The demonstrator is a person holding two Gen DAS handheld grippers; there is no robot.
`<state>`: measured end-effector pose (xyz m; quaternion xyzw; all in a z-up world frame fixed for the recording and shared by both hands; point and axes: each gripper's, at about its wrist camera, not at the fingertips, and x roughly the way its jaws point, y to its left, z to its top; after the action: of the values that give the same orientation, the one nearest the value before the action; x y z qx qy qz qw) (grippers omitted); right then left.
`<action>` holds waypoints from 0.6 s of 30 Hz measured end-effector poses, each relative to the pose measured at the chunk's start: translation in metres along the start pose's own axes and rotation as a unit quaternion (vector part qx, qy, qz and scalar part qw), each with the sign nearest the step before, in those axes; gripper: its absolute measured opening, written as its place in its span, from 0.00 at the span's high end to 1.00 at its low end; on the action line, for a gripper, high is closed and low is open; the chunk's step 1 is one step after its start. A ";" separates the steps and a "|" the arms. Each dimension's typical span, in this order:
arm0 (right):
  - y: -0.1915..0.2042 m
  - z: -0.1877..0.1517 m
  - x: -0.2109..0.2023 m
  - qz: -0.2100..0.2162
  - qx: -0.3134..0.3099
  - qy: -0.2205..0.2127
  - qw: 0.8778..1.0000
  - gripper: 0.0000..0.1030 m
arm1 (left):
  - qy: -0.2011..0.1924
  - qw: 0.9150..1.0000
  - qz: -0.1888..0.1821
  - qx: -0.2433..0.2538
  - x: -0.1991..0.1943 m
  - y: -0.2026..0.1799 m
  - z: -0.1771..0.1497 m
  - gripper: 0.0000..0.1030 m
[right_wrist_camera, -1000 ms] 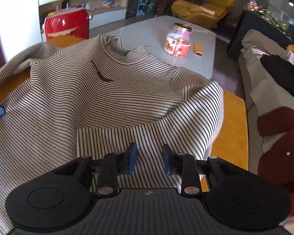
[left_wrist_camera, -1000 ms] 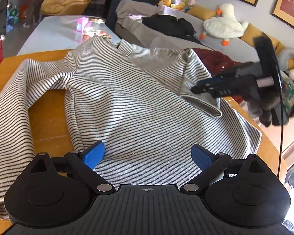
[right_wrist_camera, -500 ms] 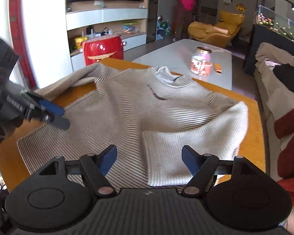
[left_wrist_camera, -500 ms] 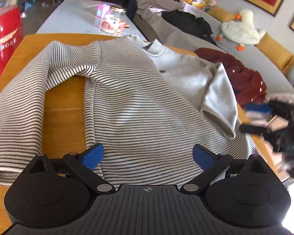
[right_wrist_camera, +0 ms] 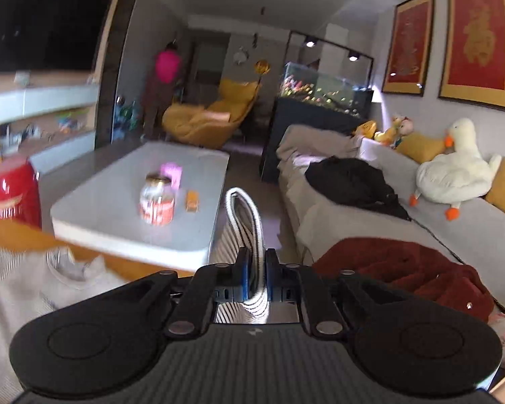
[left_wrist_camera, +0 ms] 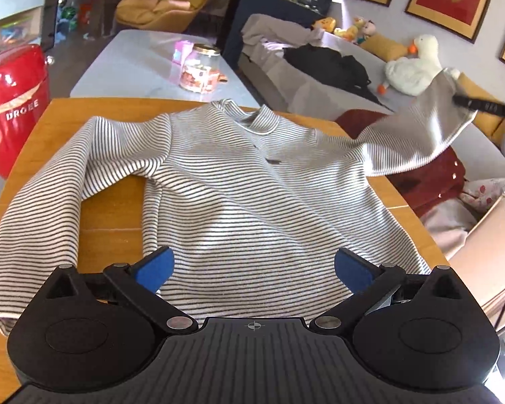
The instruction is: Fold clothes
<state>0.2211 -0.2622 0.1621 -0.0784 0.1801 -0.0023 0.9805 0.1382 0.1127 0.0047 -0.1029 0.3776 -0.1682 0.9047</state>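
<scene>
A grey-and-white striped sweater (left_wrist_camera: 252,185) lies front up on the wooden table (left_wrist_camera: 111,208), collar at the far side. My left gripper (left_wrist_camera: 254,266) hovers open above its hem, nothing between the blue pads. One sleeve lies bent along the table's left side. The other sleeve (left_wrist_camera: 421,134) is lifted off the table and stretched out to the right, where my right gripper (left_wrist_camera: 458,99) holds its end. In the right wrist view the right gripper (right_wrist_camera: 256,259) is shut on the sleeve cuff (right_wrist_camera: 244,215), which sticks up between the fingers.
Beyond the wooden table stands a white coffee table (left_wrist_camera: 134,67) with a jar (left_wrist_camera: 198,72). A red appliance (left_wrist_camera: 10,107) is at the left. At the right, a sofa holds a dark red garment (left_wrist_camera: 431,181), black clothing and a plush goose (left_wrist_camera: 417,67). A person in pink (right_wrist_camera: 166,80) stands far back.
The right gripper opened, then shut on the cuff of the sleeve that lay folded over the body and raised it out to the right. The left gripper rose slightly and stayed open.
</scene>
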 end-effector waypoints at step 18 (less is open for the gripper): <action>0.220 0.021 0.108 0.277 -0.003 0.054 0.959 0.95 | -0.004 0.999 0.038 -0.037 -0.031 0.026 -0.012 0.00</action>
<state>0.3244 -0.0457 0.1091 -0.0284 0.2475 0.2660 0.9312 0.1151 0.1478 0.0081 -0.1225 0.3839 -0.1196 0.9074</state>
